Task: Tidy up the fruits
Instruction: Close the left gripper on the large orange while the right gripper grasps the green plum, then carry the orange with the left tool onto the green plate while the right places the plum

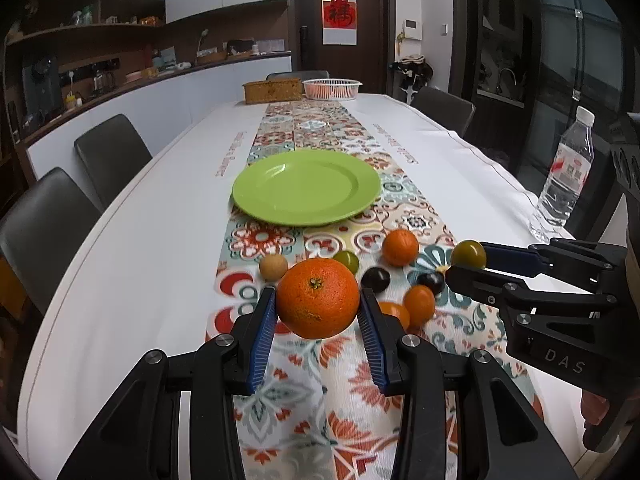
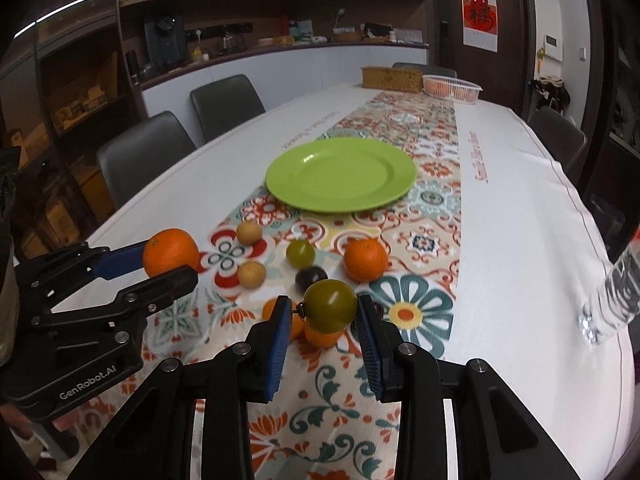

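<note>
Dimpled round orange (image 1: 317, 298) gripped in left tongs (image 1: 318, 312); smooth green tomato (image 2: 330, 306) gripped in right tongs (image 2: 322, 318), glossy plate (image 1: 306, 188) beyond

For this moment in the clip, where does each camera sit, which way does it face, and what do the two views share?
Left wrist: sits on the left tool, facing down the table at the green plate; its own fingers clamp a large orange, right tool entering from the right.
Right wrist: sits on the right tool, facing the same plate; its fingers clamp a green tomato, left tool at left.
Shared: plate, both held fruits, loose fruits on the patterned runner.
</note>
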{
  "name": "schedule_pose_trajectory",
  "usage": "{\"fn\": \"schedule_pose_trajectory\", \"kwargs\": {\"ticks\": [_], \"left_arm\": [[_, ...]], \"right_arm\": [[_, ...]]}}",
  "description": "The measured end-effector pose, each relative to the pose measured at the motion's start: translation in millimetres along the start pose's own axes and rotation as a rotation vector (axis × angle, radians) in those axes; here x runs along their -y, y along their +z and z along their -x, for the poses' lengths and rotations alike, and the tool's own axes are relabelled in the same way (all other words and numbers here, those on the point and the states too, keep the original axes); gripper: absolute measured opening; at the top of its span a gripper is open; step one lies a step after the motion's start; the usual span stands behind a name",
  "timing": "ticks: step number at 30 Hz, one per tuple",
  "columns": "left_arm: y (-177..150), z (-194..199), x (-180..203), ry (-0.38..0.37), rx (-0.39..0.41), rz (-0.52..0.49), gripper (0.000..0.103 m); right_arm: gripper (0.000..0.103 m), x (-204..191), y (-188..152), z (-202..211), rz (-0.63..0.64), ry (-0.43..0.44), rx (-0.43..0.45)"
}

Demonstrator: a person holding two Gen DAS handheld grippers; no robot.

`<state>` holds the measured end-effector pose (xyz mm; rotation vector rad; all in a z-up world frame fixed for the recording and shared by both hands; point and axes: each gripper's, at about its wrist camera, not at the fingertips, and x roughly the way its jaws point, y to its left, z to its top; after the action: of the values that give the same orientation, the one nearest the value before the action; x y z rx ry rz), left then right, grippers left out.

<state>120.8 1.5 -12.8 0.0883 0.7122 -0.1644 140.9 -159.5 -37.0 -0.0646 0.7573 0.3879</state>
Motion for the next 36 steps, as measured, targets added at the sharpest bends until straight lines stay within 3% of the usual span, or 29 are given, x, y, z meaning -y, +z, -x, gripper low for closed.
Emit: {"fn": "schedule_pose_trajectory", "kwargs": {"ticks": [20, 36], "left_arm": [[84.0, -44.3, -18.9, -0.018, 0.051, -0.044, 0.040], [107.9, -136.7, -52.9, -0.060, -0.069, -0.011, 0.040]], "right_arm": [[0.034, 23.6, 82.1, -39.8, 0.007, -0.005, 0.051], [0.034, 34.5, 125.6, -115.4, 0.070, -0.012, -0.039]]}}
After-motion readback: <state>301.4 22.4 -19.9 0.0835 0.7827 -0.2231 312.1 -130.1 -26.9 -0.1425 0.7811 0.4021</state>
